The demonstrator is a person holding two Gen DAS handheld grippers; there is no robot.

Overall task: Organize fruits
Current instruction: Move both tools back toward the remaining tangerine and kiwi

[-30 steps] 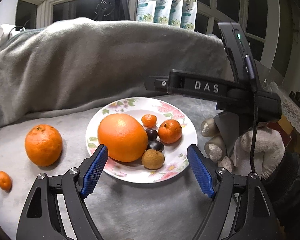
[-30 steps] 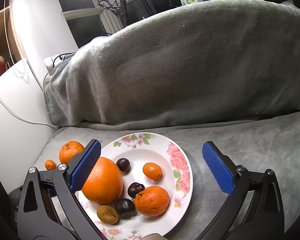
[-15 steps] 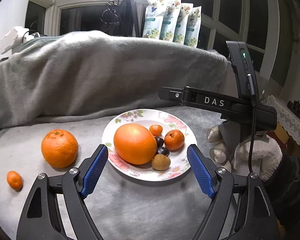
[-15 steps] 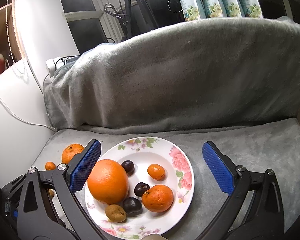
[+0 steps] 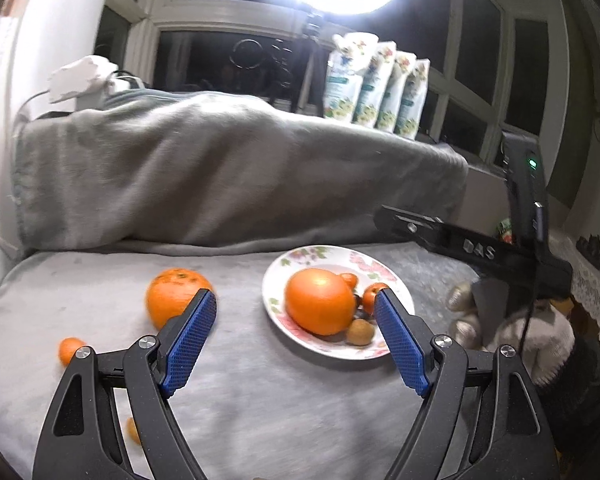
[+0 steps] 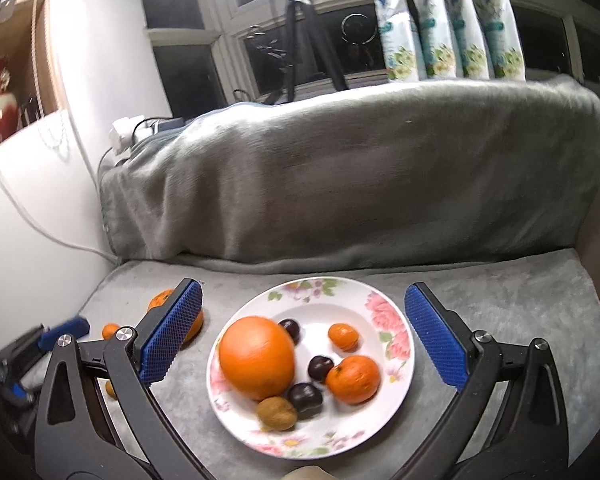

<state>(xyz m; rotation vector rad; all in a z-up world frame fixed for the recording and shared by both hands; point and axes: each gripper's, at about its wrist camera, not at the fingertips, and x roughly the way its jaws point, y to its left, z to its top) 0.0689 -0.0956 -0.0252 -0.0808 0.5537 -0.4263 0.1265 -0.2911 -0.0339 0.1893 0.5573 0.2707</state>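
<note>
The fruit is split between two places: a floral plate (image 6: 392, 344) on the grey blanket (image 6: 500, 320) holds a big orange (image 6: 257, 356), two small mandarins (image 6: 353, 373), three dark plums (image 6: 305, 399) and a brownish walnut-like fruit (image 6: 277, 413), while a loose orange (image 5: 172, 292) and a tiny mandarin (image 5: 69, 350) lie on the blanket well to the left of the plate, with a further small orange fruit (image 5: 133, 431) showing low behind the left tool's arm. The step in hand looks like gathering the strays, and the loose orange is the likely next pick; it is best taken by setting the pads either side of its widest part and closing gently, since the round skin can roll on the soft pile. The left gripper (image 5: 296, 340) has its jaws apart and holds nothing; the right gripper (image 6: 302, 336) is likewise spread wide and empty, hanging over the plate. The plate is glazed, shallow and smooth, so fruit set near its rim may slide, and the free space lies toward the far and right side. The citrus skins are dimpled and firm, the plums glossy, the pads blue and ribbed. A gloved hand (image 5: 540, 336) carries the right tool.
</note>
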